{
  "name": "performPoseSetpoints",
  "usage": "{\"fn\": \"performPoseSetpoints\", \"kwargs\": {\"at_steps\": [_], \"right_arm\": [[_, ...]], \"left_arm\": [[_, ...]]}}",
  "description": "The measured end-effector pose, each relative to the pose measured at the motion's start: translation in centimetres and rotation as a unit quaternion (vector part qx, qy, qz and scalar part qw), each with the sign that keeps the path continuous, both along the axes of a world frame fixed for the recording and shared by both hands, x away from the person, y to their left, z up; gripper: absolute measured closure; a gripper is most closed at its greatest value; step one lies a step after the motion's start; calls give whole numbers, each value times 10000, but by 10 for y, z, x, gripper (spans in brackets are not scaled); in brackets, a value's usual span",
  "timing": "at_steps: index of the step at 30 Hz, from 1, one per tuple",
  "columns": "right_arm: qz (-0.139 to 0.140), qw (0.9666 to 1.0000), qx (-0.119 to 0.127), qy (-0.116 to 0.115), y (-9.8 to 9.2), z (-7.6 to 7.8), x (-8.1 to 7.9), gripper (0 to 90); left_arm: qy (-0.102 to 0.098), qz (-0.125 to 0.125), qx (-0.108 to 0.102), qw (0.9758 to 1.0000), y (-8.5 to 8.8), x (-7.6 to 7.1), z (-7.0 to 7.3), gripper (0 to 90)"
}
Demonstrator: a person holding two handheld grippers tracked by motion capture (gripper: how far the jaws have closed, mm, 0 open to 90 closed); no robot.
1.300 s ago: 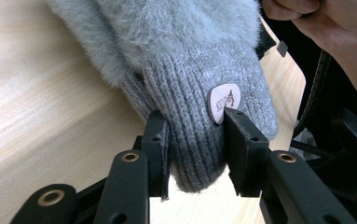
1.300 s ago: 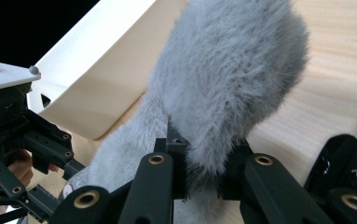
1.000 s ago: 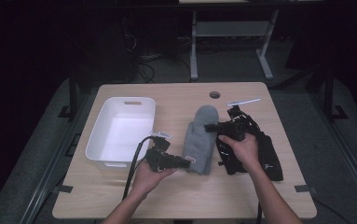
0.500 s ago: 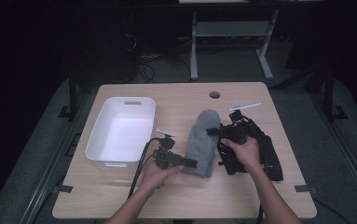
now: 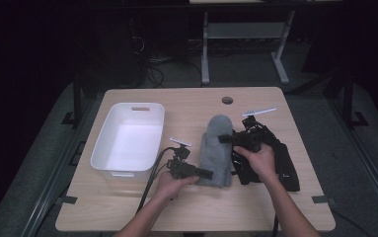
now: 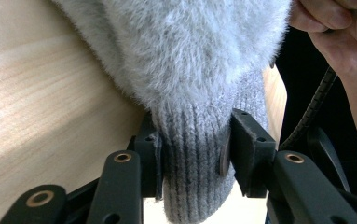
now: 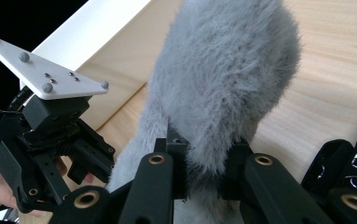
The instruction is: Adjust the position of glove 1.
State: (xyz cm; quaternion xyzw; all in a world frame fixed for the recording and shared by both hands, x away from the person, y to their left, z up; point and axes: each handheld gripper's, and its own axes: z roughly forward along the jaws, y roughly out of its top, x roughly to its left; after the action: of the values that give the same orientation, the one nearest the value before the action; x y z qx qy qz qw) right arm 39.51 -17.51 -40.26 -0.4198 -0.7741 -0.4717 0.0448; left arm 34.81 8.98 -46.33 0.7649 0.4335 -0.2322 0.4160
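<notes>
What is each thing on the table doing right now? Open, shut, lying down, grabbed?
left gripper: jaws have just been closing, now clamped on the mitten's ribbed cuff.
right gripper: shut on the mitten's fuzzy edge.
grey mitten: lying flat on the table, pinched at two places.
white bin: upright, nothing inside.
black bag: lying flat under the right hand.
table: bears all of it.

We see bare tabletop (image 5: 186, 106) beyond the grey fuzzy mitten (image 5: 215, 148), open for passing; the white bin (image 5: 127, 140) blocks the left, the black bag (image 5: 283, 165) the right (both sit close beside it).
</notes>
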Motion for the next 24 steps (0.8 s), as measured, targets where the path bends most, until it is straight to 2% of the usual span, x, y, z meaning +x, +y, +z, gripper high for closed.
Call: {"fn": "performPoseSetpoints", "kwargs": {"at_steps": [8, 12, 15, 16, 17, 18, 20, 23, 24], "right_arm": [[-40, 9998, 176, -49, 2, 10, -2, 786], [24, 9996, 227, -149, 11, 26, -2, 786], [51, 9996, 251, -155, 15, 32, -1, 786], [71, 9994, 302, -175, 19, 39, 0, 786], [71, 9994, 302, -175, 19, 39, 0, 786], [70, 9992, 347, -194, 22, 42, -1, 786], [103, 9991, 370, -176, 27, 47, 0, 787], [62, 9991, 383, -166, 33, 52, 3, 787], [94, 9995, 270, -133, 36, 51, 5, 787]], "left_arm": [[-260, -10, 57, 9996, 11, -4, 20, 606], [-412, 9, 53, 9991, 21, -6, 35, 606], [-496, -2, 66, 9987, 30, -8, 46, 607], [-565, -24, 80, 9984, 33, -9, 51, 627], [-596, -27, 42, 9982, 36, -10, 55, 627], [-659, -15, 17, 9978, 39, -11, 59, 669], [-724, -6, 64, 9974, 43, -12, 66, 668], [-809, 21, 188, 9965, 48, -11, 69, 664], [-753, 37, 142, 9971, 48, -10, 66, 649]]}}
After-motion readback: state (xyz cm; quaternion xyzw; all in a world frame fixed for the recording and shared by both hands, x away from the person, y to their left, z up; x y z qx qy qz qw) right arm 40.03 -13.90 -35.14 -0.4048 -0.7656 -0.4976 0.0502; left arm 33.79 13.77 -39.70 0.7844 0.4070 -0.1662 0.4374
